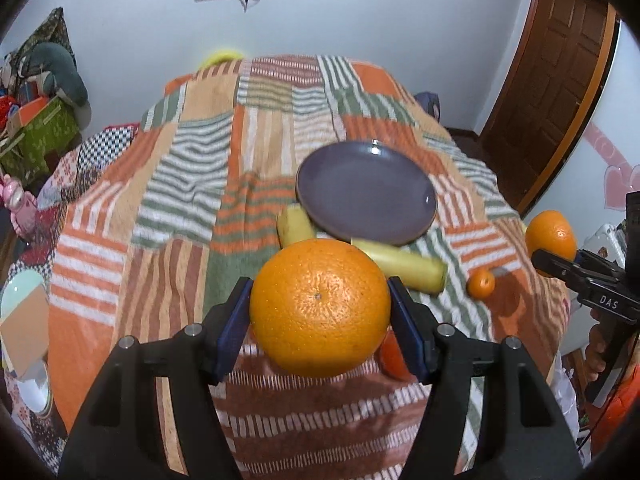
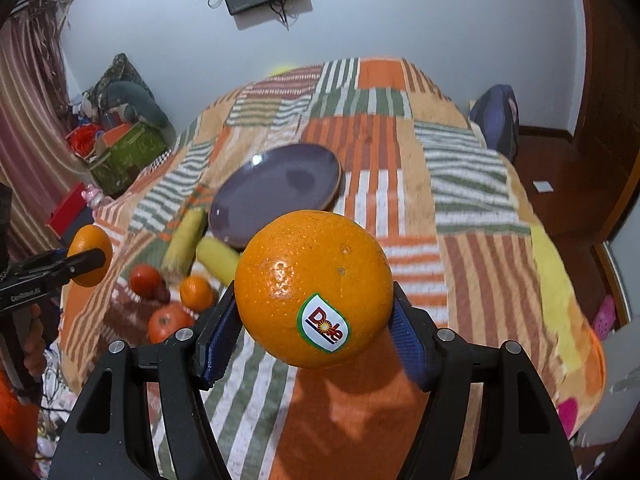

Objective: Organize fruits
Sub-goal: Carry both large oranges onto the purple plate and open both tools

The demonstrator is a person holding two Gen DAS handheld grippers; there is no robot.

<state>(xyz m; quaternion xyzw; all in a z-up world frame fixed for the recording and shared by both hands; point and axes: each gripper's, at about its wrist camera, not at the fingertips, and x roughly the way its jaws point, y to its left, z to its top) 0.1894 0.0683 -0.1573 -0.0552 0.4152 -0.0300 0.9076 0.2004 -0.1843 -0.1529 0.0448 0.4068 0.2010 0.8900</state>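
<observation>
Left gripper (image 1: 320, 308) — fingers clamped on a plain orange (image 1: 320, 306), held above the blanket (image 1: 180, 184). Right gripper (image 2: 314, 312) — closed on a stickered orange (image 2: 314, 288). Purple plate (image 1: 366, 190) — ahead of both tools, bare. Step, as judged: carrying. Next: lower each orange onto the plate, clear of the bananas (image 1: 400, 266) at its near rim.

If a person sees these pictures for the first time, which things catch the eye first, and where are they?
First, two big oranges held in the air: the left gripper clamps a plain orange, and the right gripper clamps a Dole-stickered orange. Beyond them an empty purple plate lies on the striped patchwork blanket, with bananas at its near rim.
</observation>
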